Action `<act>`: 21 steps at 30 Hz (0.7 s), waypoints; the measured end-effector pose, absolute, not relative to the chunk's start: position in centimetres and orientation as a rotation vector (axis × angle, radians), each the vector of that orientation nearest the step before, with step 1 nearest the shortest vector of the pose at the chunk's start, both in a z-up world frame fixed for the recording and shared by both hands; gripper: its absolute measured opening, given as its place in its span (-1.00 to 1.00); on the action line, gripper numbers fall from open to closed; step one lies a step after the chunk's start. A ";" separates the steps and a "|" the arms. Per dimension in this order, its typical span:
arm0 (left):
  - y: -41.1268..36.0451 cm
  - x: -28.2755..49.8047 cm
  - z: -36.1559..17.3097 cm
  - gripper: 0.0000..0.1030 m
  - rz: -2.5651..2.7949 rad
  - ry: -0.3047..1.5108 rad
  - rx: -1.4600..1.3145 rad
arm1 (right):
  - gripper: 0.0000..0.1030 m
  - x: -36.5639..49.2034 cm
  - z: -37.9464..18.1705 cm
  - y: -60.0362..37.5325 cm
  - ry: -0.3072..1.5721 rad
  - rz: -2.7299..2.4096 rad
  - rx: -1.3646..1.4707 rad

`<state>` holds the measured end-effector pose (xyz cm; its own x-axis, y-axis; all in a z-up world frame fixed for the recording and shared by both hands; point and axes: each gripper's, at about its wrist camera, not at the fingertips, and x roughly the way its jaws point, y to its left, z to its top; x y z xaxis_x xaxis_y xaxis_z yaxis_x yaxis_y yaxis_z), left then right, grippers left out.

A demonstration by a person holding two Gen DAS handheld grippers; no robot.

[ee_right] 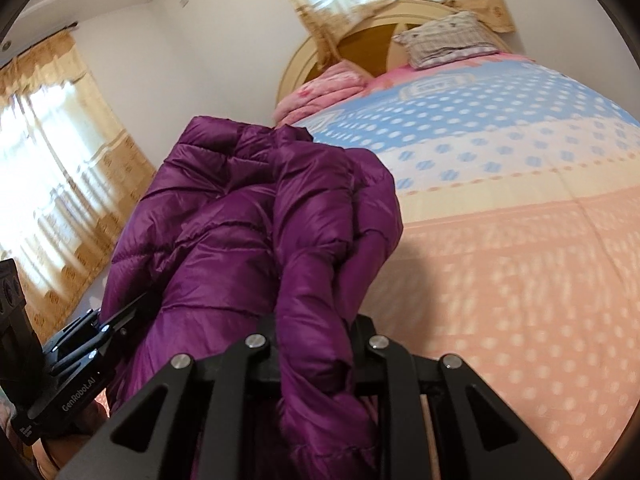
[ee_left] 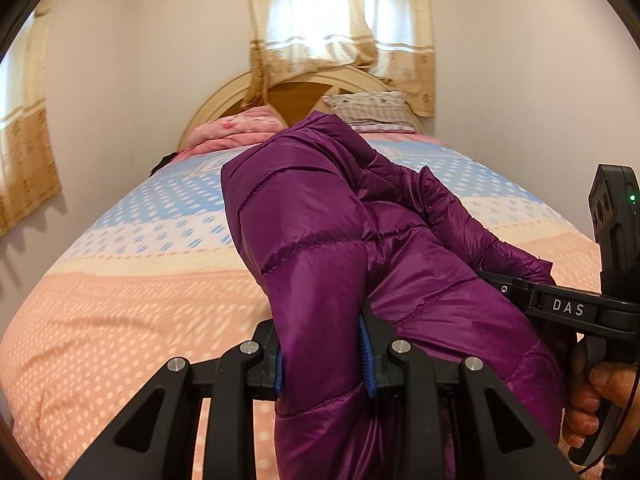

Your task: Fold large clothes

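Nearest, the left gripper (ee_left: 324,364) is clamped on a thick fold of the purple puffer jacket (ee_left: 320,240), and the right gripper (ee_right: 314,356) pinches another fold of it. The jacket hangs between them above the bed (ee_left: 120,300). Carry both hands level so the slippery padding stays pinched and spreads flat. At twelve o'clock lie a pillow (ee_left: 370,110), the headboard (ee_left: 224,100) and a curtained window (ee_left: 340,12).

Daylight through curtained window (ee_left: 340,12) ahead, slightly blown out. Soft shadows on bedspread (ee_left: 120,300) beneath tool. Strong fisheye bending, dark vignette corners. Right view mildly motion-blurred.
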<state>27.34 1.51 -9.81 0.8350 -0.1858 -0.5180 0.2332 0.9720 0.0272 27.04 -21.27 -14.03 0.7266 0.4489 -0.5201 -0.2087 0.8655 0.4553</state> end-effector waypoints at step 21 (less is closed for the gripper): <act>7.9 26.6 -12.1 -0.43 -0.132 0.553 0.033 | -0.59 28.9 -14.9 -14.5 0.724 0.462 0.292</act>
<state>26.57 7.93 -12.14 0.8427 -0.1160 -0.5257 0.1337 0.9910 -0.0044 28.93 -14.48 -14.87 0.6555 0.5001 -0.5660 -0.3030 0.8605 0.4095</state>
